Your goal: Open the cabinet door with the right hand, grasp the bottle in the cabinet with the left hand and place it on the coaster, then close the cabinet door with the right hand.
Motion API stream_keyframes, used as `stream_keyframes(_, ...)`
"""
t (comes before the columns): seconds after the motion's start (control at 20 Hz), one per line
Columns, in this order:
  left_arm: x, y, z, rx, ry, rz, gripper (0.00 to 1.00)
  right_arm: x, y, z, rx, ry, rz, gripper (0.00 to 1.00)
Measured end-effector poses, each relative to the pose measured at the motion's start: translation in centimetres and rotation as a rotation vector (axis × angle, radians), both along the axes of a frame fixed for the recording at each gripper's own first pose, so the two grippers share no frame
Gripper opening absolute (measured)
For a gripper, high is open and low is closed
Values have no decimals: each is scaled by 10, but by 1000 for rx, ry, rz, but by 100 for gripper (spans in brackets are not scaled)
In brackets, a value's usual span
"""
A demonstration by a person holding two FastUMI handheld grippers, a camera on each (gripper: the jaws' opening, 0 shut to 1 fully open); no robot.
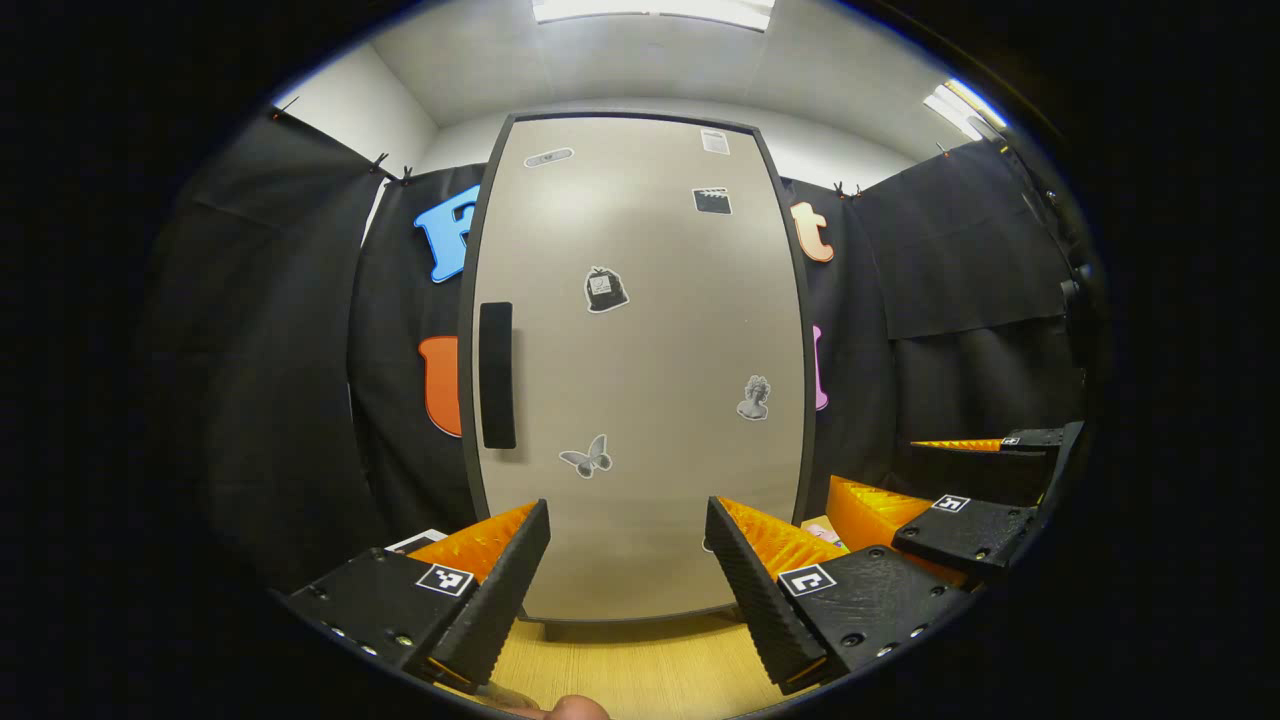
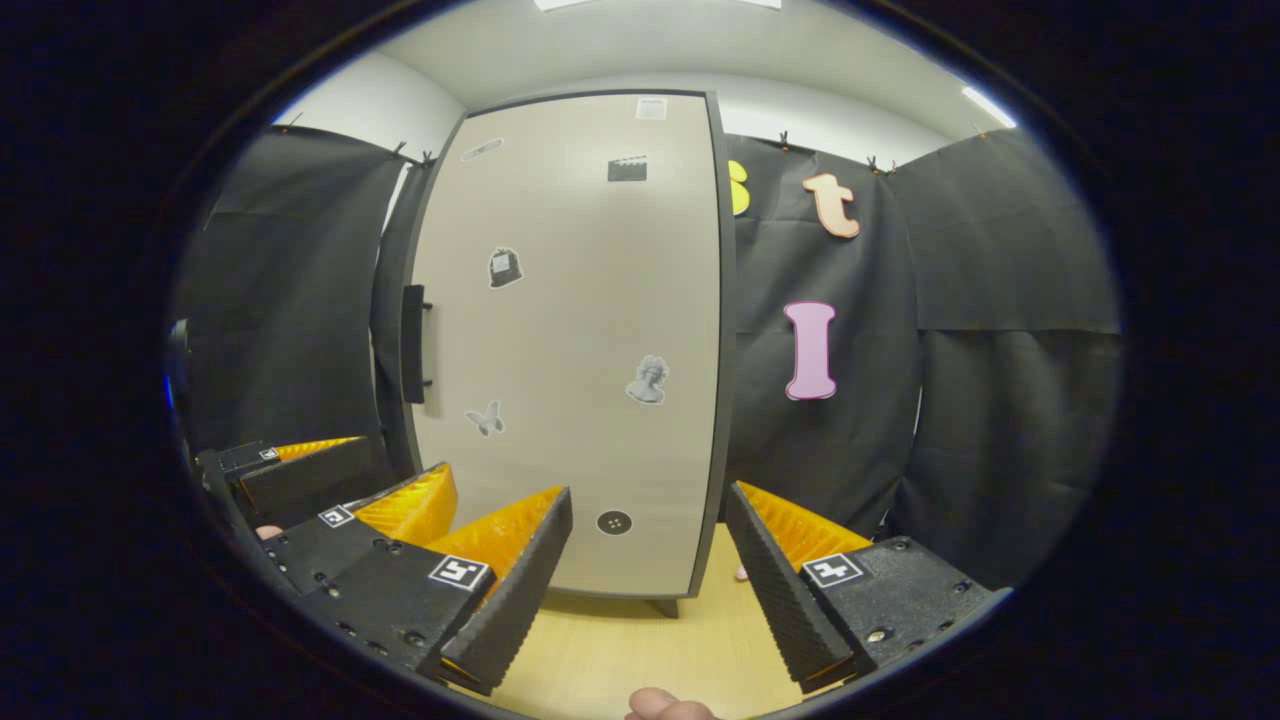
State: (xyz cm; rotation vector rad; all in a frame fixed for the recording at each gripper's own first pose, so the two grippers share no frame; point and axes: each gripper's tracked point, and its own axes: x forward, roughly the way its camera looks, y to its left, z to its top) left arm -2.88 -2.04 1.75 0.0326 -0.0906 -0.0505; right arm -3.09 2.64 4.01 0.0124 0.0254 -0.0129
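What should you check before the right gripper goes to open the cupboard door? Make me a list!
1. Beige cabinet door with stickers shut and ready to be opened: ok.
2. Black vertical bar handle on the door's left edge free, nothing touching it: ok.
3. Right gripper open, holding nothing: ok.
4. Right gripper lined up with the handle: not ok, it points at the door's lower middle, right of the handle.
5. Left gripper open and holding nothing, ready for the bottle: ok.
6. Bottle inside the cabinet: cannot tell, the door hides it.
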Motion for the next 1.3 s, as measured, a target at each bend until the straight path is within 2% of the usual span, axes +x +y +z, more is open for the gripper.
stream_keyframes(0.15,2,1,-1,-13,0,-2,95,2,1,1,1,0,2,99)
stream_keyframes(0.2,1,2,-2,-17,4,-2,94,2,1,0,2,3,2,96)
stream_keyframes(0.25,1,2,-3,-20,9,-3,94,2,2,-1,6,4,3,99)
stream_keyframes(0.5,-2,11,-5,-17,16,12,95,10,11,-5,31,24,24,99)
stream_keyframes(0.55,-3,12,-4,-18,13,12,95,8,14,-4,33,23,31,96)
stream_keyframes(0.6,-3,12,-5,-20,16,11,95,7,16,-4,32,20,36,99)
stream_keyframes(0.85,-4,16,-18,-17,60,15,95,6,20,-15,27,51,46,99)
stream_keyframes(0.95,-5,14,-20,-17,71,14,95,4,19,-18,30,61,44,96)
stream_keyframes(1.0,-4,13,-17,-15,63,11,95,4,17,-16,29,56,40,99)
stream_keyframes(1.2,-5,5,-12,-16,41,-11,95,1,11,-13,29,41,23,99)
stream_keyframes(1.25,-4,4,-14,-14,47,-18,95,0,9,-14,28,45,18,96)
stream_keyframes(1.3,-4,2,-15,-13,50,-22,95,0,8,-14,28,48,13,99)
